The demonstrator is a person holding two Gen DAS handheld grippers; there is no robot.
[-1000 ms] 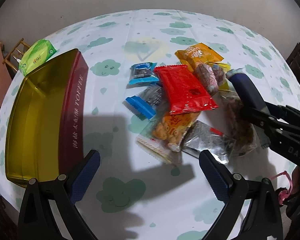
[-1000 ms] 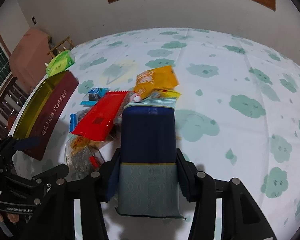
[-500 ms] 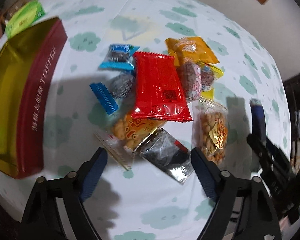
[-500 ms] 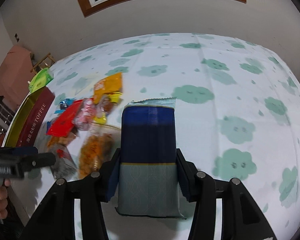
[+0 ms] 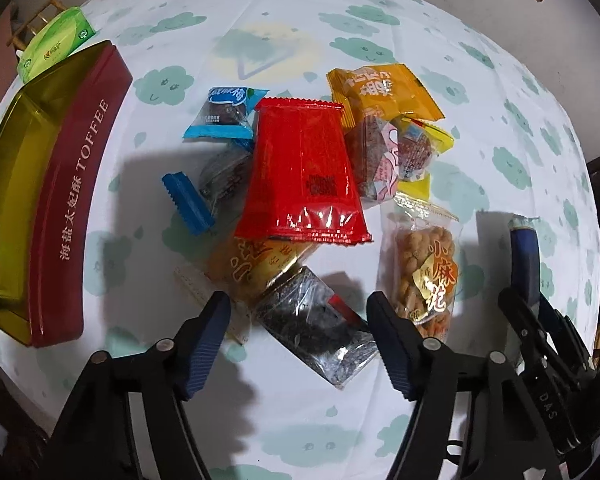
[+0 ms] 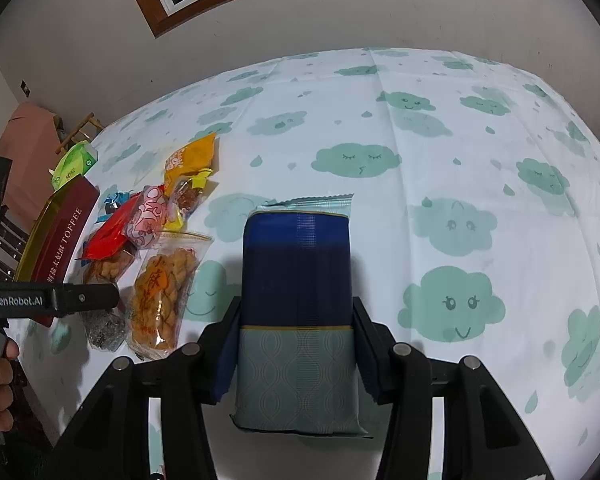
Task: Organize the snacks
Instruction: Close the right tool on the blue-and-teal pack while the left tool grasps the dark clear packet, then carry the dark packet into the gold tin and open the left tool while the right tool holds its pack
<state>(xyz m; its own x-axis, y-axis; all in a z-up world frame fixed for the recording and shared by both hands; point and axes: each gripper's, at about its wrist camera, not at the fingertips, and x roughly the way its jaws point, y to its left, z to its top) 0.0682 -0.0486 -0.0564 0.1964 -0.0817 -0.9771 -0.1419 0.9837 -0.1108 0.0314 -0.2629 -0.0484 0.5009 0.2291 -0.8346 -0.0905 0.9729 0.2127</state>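
Snacks (image 5: 306, 176) lay piled beside toffee tin (image 5: 72, 200); left gripper (image 5: 300, 332) jaws were just closing, unclenched over dark packet (image 5: 314, 320); right gripper (image 6: 296, 344) clamped blue packet (image 6: 296, 304); next likely pinch, carry to tin

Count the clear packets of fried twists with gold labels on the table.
2: one packet of twists lies right of the red packet; another packet of twists lies partly under it. Others may be hidden in the pile.

From where I steer, the table (image 6: 440, 152) lies bare and passable right of the snack pile (image 5: 312, 184), while that heap crowds the middle, the toffee tin (image 5: 72, 216) walls off the left edge, and only a narrow strip of cloth runs between them.
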